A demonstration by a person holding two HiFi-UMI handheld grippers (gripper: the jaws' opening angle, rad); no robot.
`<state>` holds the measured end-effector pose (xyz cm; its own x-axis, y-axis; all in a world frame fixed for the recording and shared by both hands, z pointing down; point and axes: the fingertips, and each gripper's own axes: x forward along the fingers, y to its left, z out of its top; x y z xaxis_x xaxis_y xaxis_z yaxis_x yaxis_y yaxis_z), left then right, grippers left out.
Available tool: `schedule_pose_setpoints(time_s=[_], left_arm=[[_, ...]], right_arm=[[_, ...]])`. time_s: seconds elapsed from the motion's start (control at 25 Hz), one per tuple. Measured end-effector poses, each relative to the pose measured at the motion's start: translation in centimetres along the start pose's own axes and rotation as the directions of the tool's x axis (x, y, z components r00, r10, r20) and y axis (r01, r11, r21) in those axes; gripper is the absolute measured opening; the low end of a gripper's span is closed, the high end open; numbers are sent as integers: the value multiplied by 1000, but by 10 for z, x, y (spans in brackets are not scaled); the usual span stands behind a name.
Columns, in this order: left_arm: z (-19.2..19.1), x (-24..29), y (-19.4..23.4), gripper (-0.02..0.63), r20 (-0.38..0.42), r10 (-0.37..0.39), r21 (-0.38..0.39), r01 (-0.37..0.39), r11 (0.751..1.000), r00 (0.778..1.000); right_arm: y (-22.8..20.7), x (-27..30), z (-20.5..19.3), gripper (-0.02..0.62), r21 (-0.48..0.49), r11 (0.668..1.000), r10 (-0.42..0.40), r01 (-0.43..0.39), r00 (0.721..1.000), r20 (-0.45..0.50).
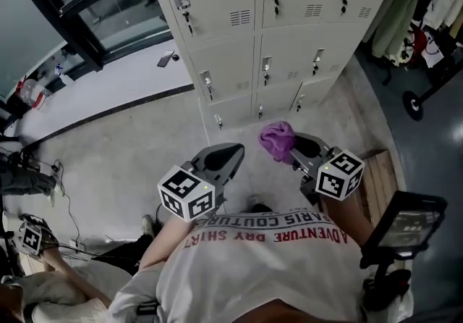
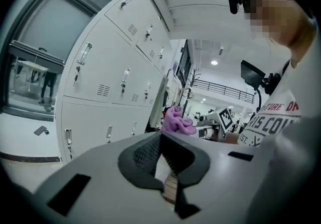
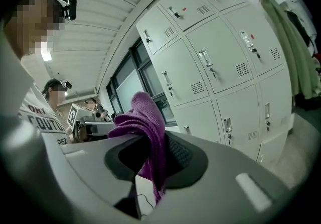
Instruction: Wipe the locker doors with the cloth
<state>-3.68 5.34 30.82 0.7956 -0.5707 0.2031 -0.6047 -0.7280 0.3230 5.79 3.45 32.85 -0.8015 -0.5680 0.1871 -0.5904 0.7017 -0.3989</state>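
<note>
A bank of cream locker doors (image 1: 289,17) with handles and keys stands ahead of me, a short way beyond both grippers. My right gripper (image 1: 295,150) is shut on a bunched purple cloth (image 1: 277,139), which bulges above the jaws and hangs down between them (image 3: 148,132). The cloth is held in the air, apart from the lockers (image 3: 220,67). My left gripper (image 1: 233,153) is level with it to the left, its jaws together with nothing between them (image 2: 159,143). From the left gripper view the cloth (image 2: 176,120) shows off to the right, with the lockers (image 2: 100,67) behind.
A phone (image 1: 167,59) lies on the pale ledge left of the lockers, under a dark window. Green garments (image 1: 394,3) hang at the right. A wooden board (image 1: 377,182) and a screen on a stand (image 1: 405,224) are at my right. Another person (image 1: 43,292) crouches at the lower left.
</note>
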Motion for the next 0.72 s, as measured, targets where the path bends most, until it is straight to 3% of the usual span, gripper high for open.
schedule_pose_setpoints(time_s=[0.2, 0.4, 0.72], left_arm=[[-6, -22, -33, 0, -15, -4, 27, 5, 1000, 1000], [-7, -34, -85, 0, 14, 30, 64, -31, 997, 999], [-51, -41, -230, 0, 96, 71, 52, -76, 996, 993]], right_arm=[[34, -28, -7, 77, 19, 1000, -20, 20, 999, 28], [67, -76, -9, 77, -17, 1000, 19, -18, 998, 62], [105, -206, -46, 77, -81, 993, 93, -87, 993, 72]])
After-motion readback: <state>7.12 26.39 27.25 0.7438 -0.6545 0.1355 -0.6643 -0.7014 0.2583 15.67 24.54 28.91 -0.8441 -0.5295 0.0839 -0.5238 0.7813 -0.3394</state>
